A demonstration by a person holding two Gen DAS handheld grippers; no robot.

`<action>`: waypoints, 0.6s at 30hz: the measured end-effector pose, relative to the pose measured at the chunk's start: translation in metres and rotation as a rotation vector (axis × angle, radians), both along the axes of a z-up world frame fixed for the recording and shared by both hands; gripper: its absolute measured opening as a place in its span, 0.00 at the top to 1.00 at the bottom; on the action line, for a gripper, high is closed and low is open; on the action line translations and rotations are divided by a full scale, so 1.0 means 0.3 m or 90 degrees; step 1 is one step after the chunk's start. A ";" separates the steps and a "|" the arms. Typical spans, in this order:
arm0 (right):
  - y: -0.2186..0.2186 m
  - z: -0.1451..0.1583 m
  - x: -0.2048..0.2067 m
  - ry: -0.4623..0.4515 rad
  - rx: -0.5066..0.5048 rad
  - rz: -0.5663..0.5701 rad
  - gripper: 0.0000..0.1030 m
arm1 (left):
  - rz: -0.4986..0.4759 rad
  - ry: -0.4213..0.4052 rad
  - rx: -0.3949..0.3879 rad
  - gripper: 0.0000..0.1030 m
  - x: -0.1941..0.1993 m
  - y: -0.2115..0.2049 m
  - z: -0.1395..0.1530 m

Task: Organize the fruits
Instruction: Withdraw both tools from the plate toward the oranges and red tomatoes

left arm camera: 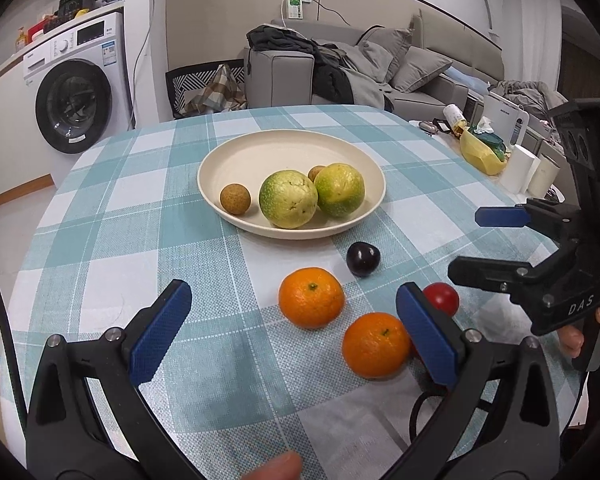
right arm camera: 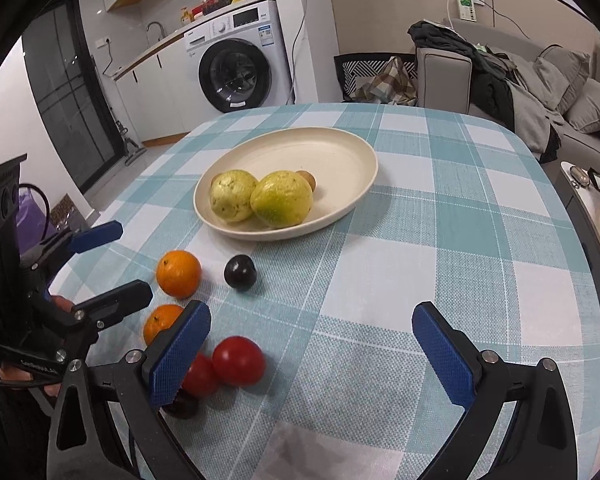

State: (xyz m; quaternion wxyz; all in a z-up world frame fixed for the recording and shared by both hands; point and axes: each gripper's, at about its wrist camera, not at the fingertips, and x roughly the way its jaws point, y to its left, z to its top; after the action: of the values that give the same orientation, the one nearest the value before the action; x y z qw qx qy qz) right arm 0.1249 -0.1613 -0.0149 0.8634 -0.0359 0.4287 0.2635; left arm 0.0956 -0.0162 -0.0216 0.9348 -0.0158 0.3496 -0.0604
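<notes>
The left gripper [left arm camera: 294, 330] hovers with fingers spread wide, empty, over the teal-checked counter [left arm camera: 112, 216]. At its 12 o'clock, the cream shallow plate [left arm camera: 260, 148] holds two green-yellow citrus fruits [left arm camera: 288, 199] and small brown round fruits [left arm camera: 235, 199]. Two orange mandarins [left arm camera: 311, 297], a dark plum [left arm camera: 363, 258] and red tomatoes [right arm camera: 238, 360] lie at the plate's 5 o'clock. The right gripper [right arm camera: 312, 354] also hovers spread, empty.

Even indoor light, soft shadows, fisheye-warped edges
</notes>
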 end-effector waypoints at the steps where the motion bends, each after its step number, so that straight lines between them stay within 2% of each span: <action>1: 0.001 -0.002 -0.004 0.003 -0.005 0.009 0.00 | 0.000 0.002 -0.002 0.01 -0.002 0.001 -0.001; 11: 0.013 -0.017 -0.036 0.017 -0.037 0.070 0.00 | -0.021 0.020 -0.009 0.01 -0.020 -0.001 -0.011; 18: 0.019 -0.036 -0.032 0.017 -0.064 0.071 0.00 | -0.043 0.038 -0.014 0.01 -0.015 -0.013 -0.025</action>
State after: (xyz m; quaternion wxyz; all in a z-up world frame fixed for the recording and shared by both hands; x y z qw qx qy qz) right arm 0.1154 -0.1556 -0.0258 0.8387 -0.0993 0.4501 0.2900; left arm 0.0913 -0.0203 -0.0292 0.9213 -0.0163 0.3767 -0.0952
